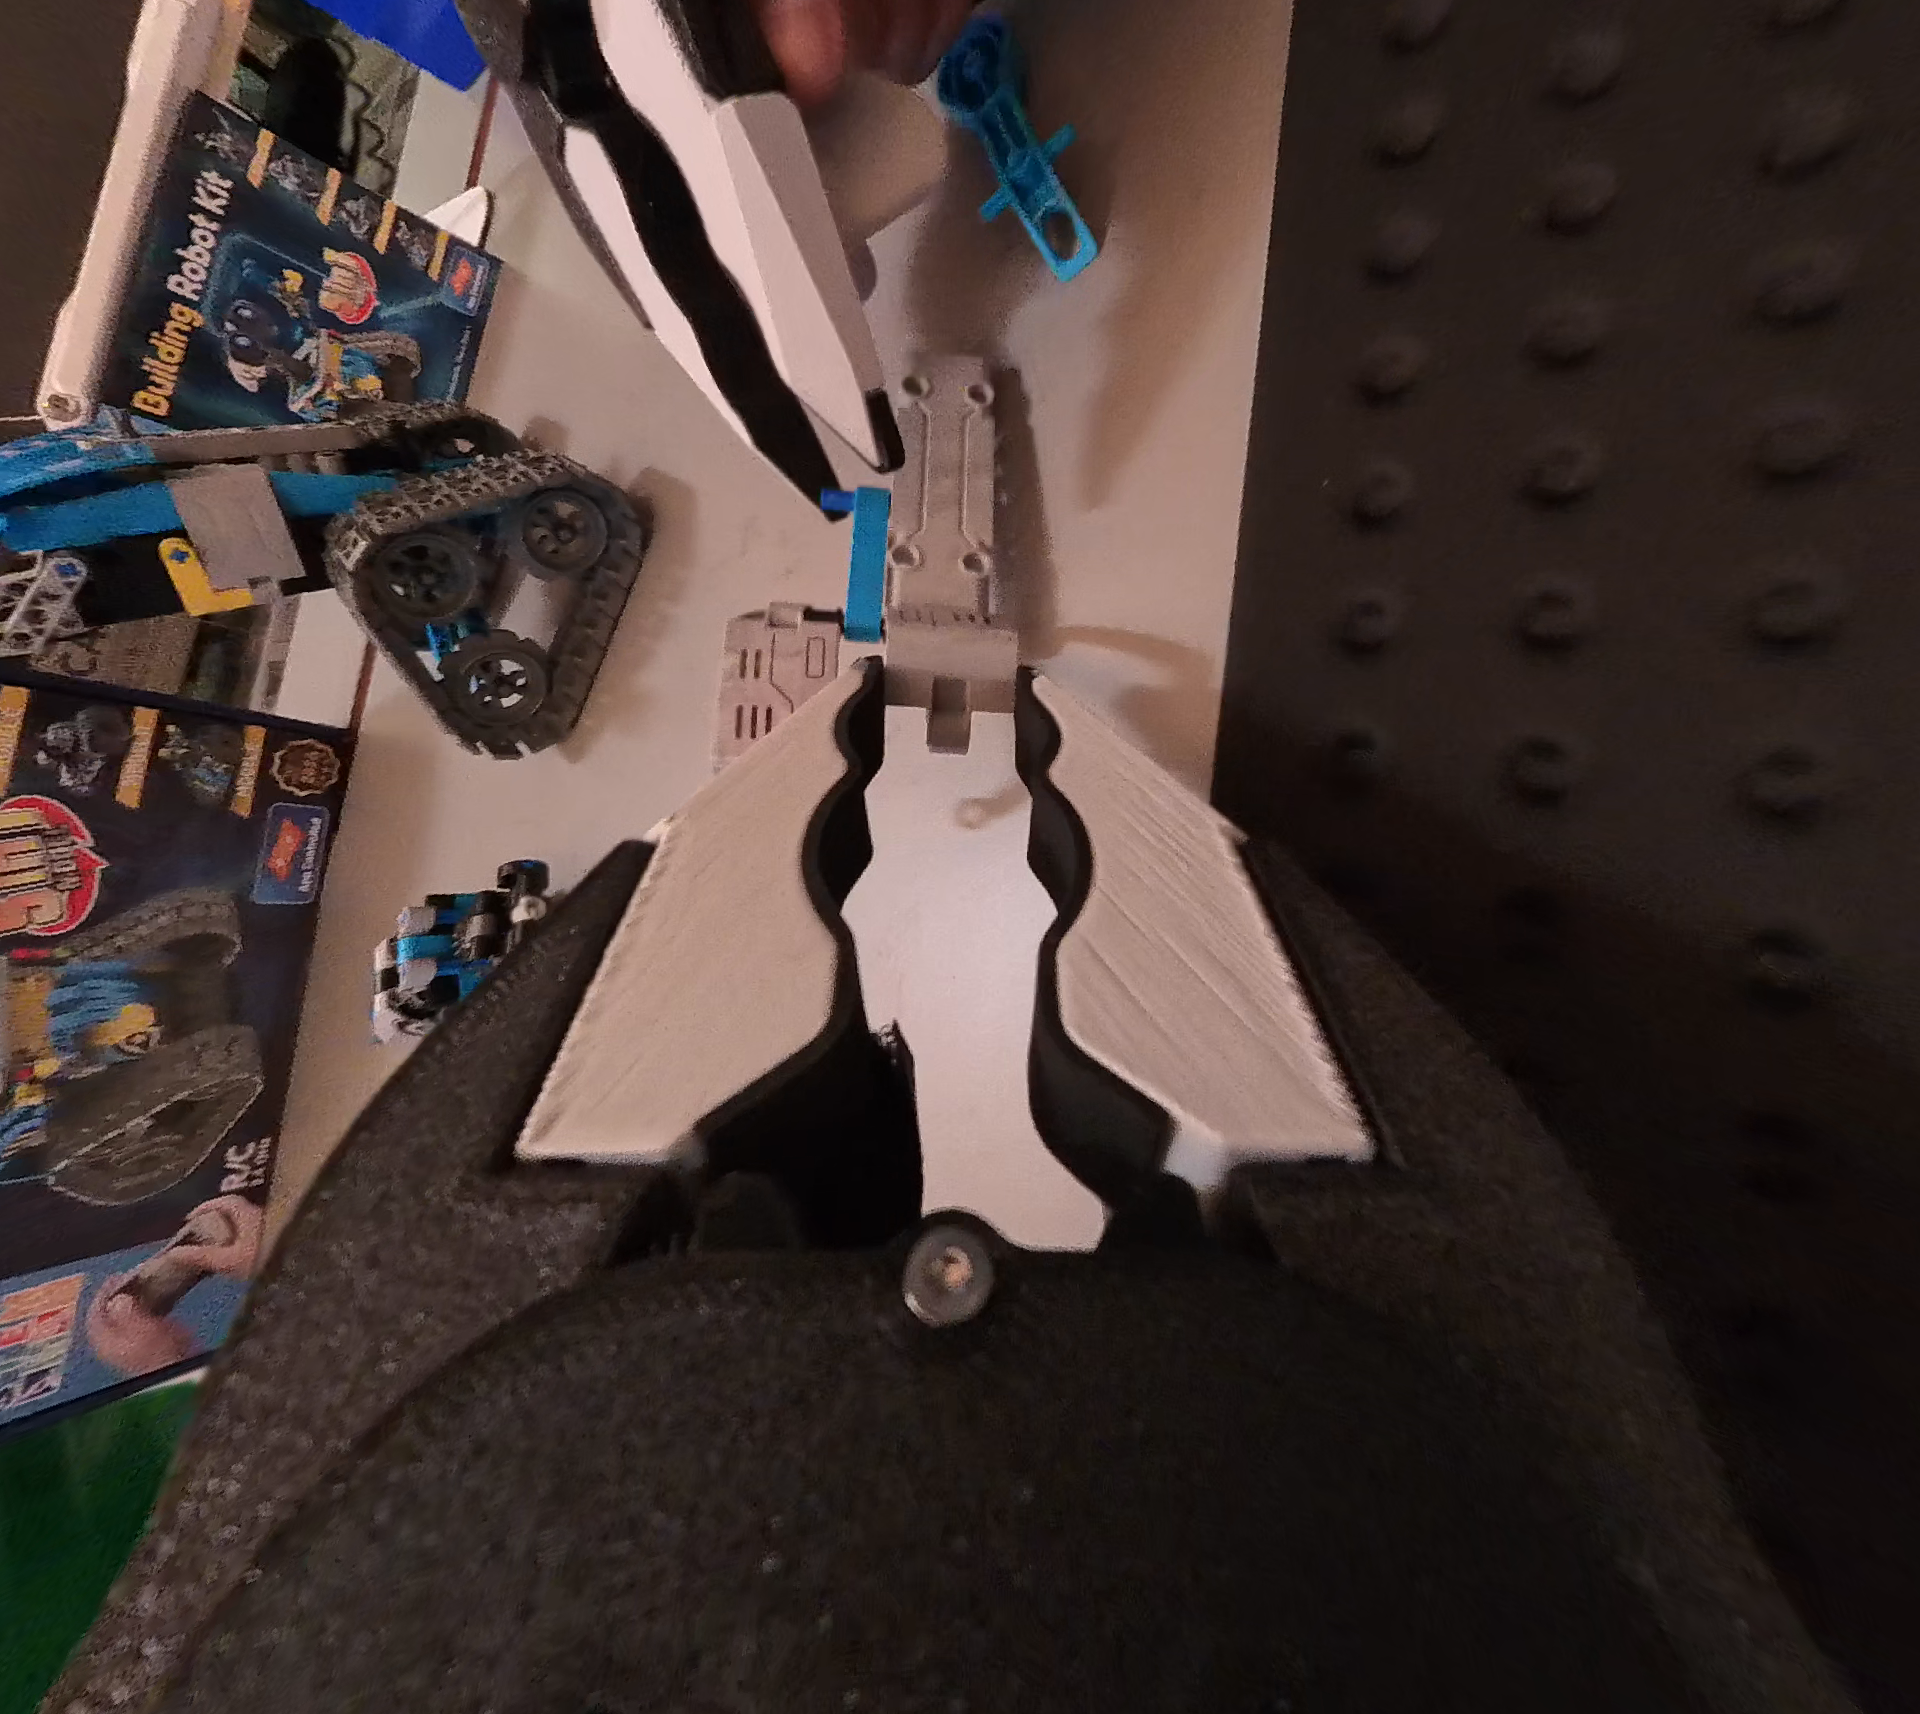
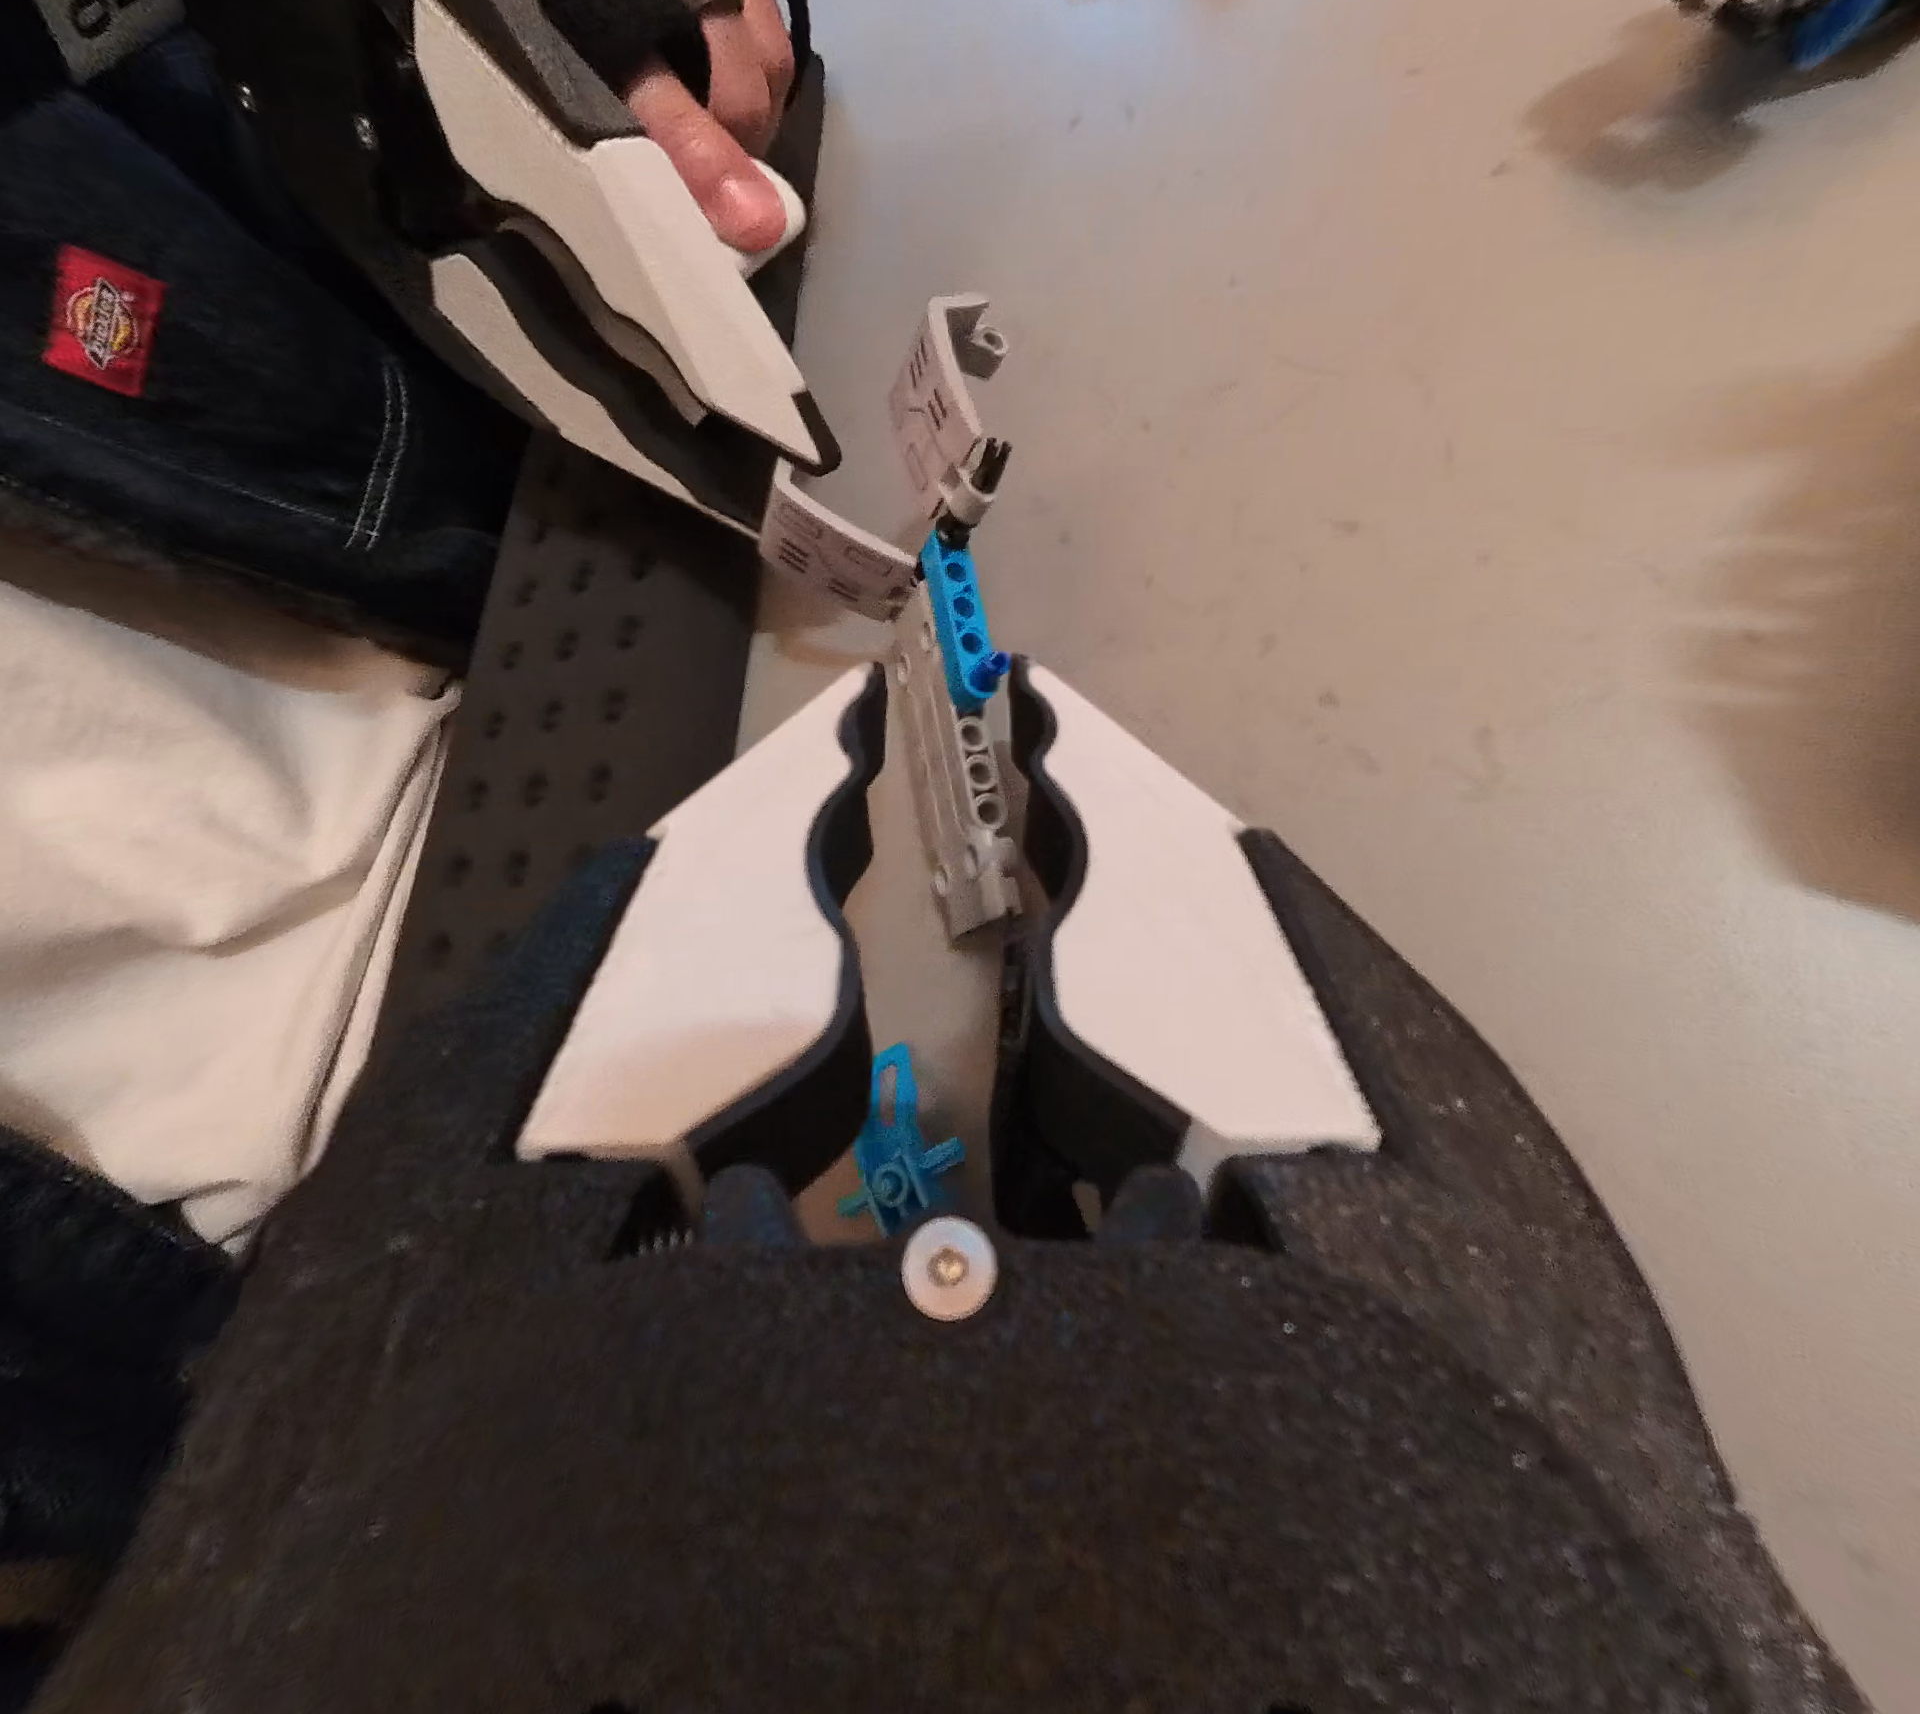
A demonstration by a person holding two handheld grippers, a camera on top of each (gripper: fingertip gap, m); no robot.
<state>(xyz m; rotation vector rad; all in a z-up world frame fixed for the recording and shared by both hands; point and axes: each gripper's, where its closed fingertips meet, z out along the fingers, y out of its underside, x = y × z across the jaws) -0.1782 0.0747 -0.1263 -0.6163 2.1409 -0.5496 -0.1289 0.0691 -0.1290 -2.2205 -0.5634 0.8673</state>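
Left gripper [image 1: 948, 677] is clamped on the near end of a grey toy-brick assembly [image 1: 951, 501], tips pinching the grey block at its base; the flat grey plate runs on toward 12 o'clock from the tips. A blue beam [image 1: 868, 558] sits along the plate's 9 o'clock edge, and a second grey panel [image 1: 764, 677] hangs just off the left fingertip at 9 o'clock. Right gripper [image 1: 847, 469] comes in from 11 o'clock in the left wrist view, tips touching the top of the blue beam. In its own view the right gripper [image 2: 948, 677] straddles the plate [image 2: 961, 791]; jaws look narrow but I cannot tell if they actually bite it, and the blue beam [image 2: 956, 615] pokes out past the tips toward 12 o'clock. Left gripper [image 2: 800, 469] shows there at 10 o'clock, on the grey panel [image 2: 831, 563]. Loose blue connector [image 1: 1023, 152] lies on the white table [image 1: 1143, 417] at 1 o'clock, apart from both grippers. Tracked toy vehicle [image 1: 488, 563] at 9 o'clock, small wheel unit [image 1: 457, 947] at 8 o'clock, kit boxes [image 1: 281, 272] beyond it
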